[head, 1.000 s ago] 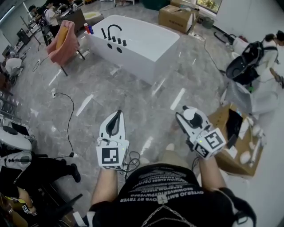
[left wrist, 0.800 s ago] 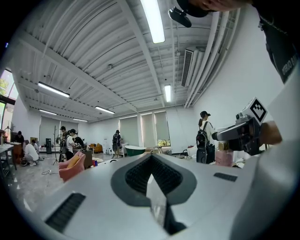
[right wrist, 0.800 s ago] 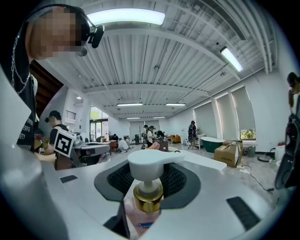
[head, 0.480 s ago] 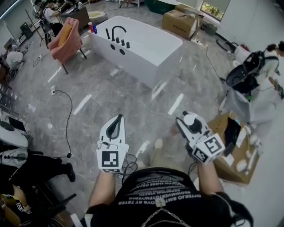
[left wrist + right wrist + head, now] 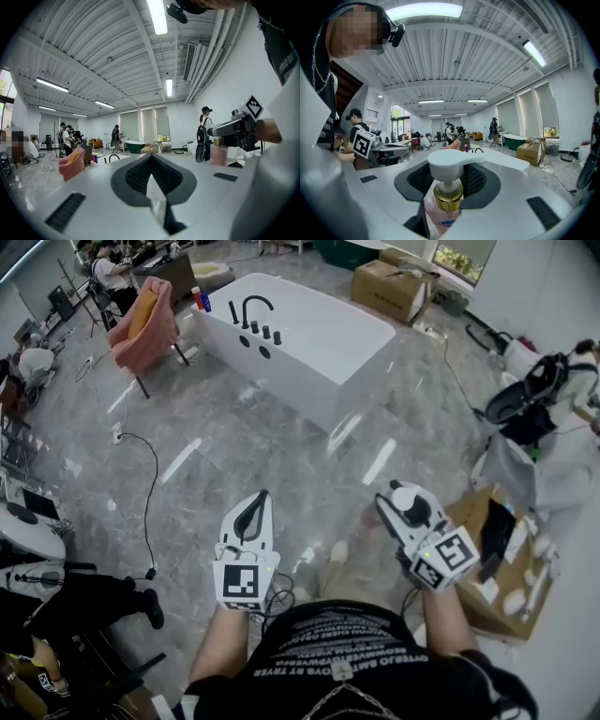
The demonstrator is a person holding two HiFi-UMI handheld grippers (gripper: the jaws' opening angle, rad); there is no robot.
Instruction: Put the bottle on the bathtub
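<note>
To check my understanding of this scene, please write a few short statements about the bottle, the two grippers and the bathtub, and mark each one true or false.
1. The right gripper holds a pink pump bottle between its jaws. True.
2. The bottle stands on the bathtub. False: it is in the right gripper, and the white bathtub stands apart, across the floor.
3. The left gripper carries a second bottle. False: its jaws are together with nothing between them.
4. A black faucet stands on the bathtub. True.
5. The armchair beside the bathtub is blue. False: it is pink.
</note>
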